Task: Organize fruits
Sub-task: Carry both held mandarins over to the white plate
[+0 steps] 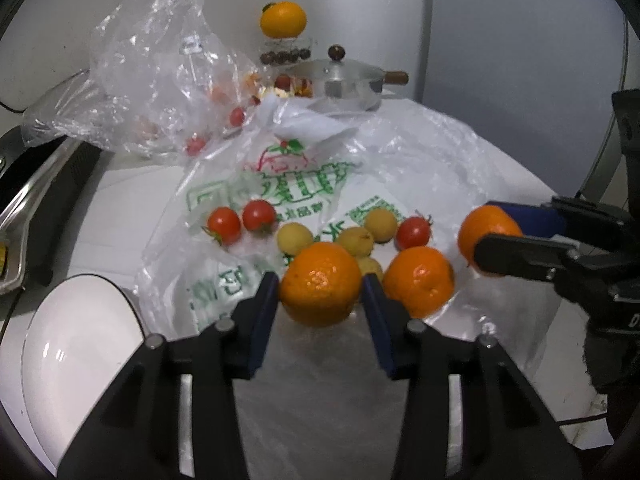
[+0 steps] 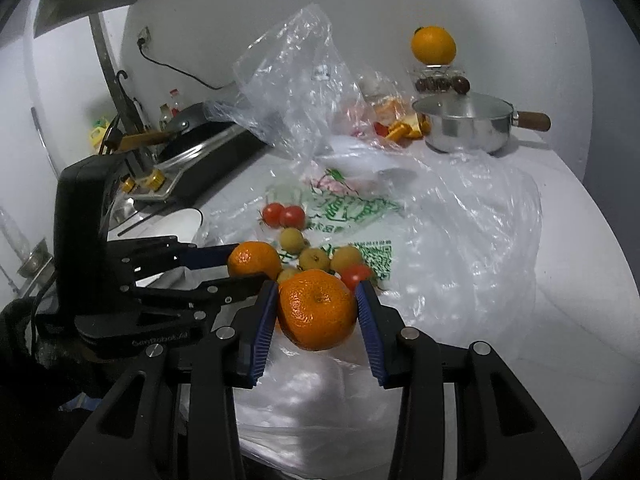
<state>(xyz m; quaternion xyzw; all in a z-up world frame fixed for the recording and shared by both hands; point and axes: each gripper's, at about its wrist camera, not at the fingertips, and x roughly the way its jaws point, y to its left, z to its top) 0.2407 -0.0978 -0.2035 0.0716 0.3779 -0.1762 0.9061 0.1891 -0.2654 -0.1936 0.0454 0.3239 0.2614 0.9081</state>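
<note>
Orange rind fills both claws: the left claw (image 1: 320, 292) is clenched on a mandarin (image 1: 320, 284), its blue pads pressed against the fruit's left and right flanks, and the right claw (image 2: 318, 304) is clamped in the same way on a second mandarin (image 2: 318, 310). That second fruit is slightly flattened, wider than tall, with its stem dimple tipped up toward the camera; which way the first fruit's stem faces I cannot tell. Both fruits are at the near edge of a crinkled plastic bag with green print (image 1: 304, 188) that is spread over the white desk (image 1: 120, 184). A third mandarin (image 1: 418, 280) lies on the bag just right of the left claw's fruit. Behind them are four small yellow fruits (image 1: 294, 238) and three cherry tomatoes (image 1: 224, 224). A white bowl (image 1: 80, 344) stands at the left claw's near left. Farther back are a clear bag (image 1: 152, 68), a lidded steel saucepan (image 1: 352, 84) with its wooden handle pointing right, and an orange on a glass stand (image 1: 283, 19).
</note>
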